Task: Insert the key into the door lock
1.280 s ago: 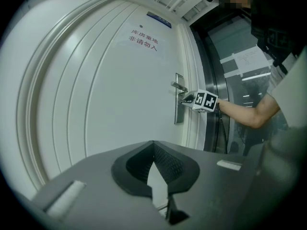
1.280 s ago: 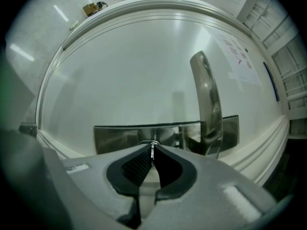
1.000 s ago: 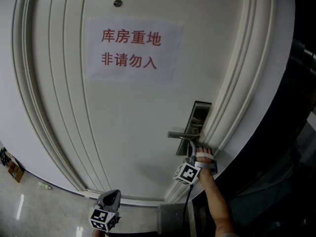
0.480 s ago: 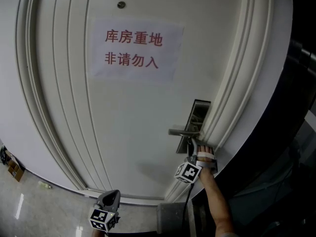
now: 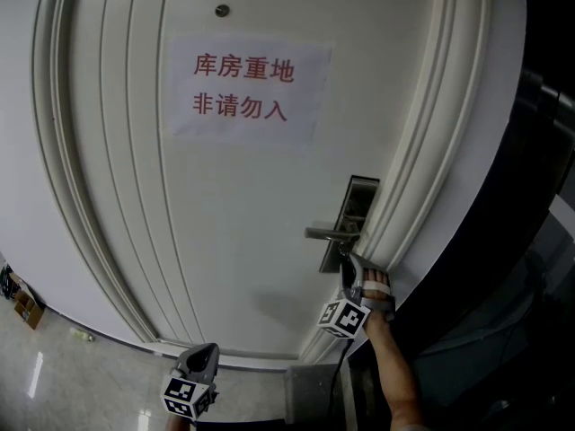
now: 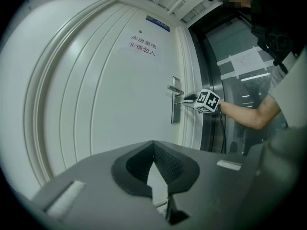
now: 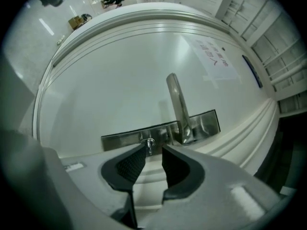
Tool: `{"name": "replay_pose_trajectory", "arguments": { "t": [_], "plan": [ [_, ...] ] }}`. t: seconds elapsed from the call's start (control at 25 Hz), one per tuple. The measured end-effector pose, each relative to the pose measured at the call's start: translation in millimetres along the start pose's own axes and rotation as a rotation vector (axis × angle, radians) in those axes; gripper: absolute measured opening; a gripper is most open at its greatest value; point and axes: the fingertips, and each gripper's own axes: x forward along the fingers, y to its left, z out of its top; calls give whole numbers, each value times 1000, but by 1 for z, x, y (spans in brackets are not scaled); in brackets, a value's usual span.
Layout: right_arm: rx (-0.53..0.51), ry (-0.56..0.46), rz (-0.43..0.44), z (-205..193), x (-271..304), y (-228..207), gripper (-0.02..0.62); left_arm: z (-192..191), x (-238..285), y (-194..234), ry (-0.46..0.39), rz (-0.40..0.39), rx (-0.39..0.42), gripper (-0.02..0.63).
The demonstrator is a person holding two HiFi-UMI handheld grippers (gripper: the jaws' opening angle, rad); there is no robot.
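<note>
A small silver key (image 7: 149, 143) sticks out of the steel lock plate (image 7: 120, 139) under the lever handle (image 7: 178, 109) of the white door. In the right gripper view my right gripper (image 7: 153, 152) hovers just short of the key. Its jaws stand apart and are closing; nothing lies between them and the key sits beyond the tips. The head view shows the right gripper (image 5: 347, 266) below the handle (image 5: 331, 233), beside the door frame. My left gripper (image 5: 199, 359) hangs low and far from the lock, its tips together, holding nothing.
A paper sign (image 5: 241, 88) with red characters is taped on the door above a peephole (image 5: 222, 11). Raised mouldings (image 5: 409, 178) frame the door at the right, with dark glass (image 5: 539, 241) beyond. A cardboard box (image 5: 25, 305) lies on the floor at the far left.
My right gripper has drawn back a little from the lock plate, lower in the head view. The left gripper has stayed where it was.
</note>
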Motion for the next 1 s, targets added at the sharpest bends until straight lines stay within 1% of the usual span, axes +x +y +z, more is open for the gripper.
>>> {"name": "replay_pose_trajectory", "arguments": {
  "t": [0.12, 0.2, 0.28, 0.44, 0.76, 0.88, 1.0],
  "plan": [
    [56, -18, -27, 0, -13, -4, 78, 3, -3, -1, -1, -6, 8, 2],
    [132, -38, -36, 1, -23, -5, 50, 6, -5, -3, -3, -13, 11, 2],
    [210, -58, -54, 2, -34, -9, 3, 7, -8, -5, -6, -18, 14, 2],
    [338, -78, -102, 3, -58, -16, 3, 8, -16, -6, -5, -22, 18, 2],
    [681, -130, -161, 0, -116, -23, 2, 12, -43, -7, 4, -40, 36, 2],
    [811, -159, -150, 7, -139, -23, 2, 14, -55, -5, 9, -45, 42, 2],
    [927, -160, -105, 15, -155, -10, 2, 14, -66, -4, 10, -53, 49, 2]
  ]
}}
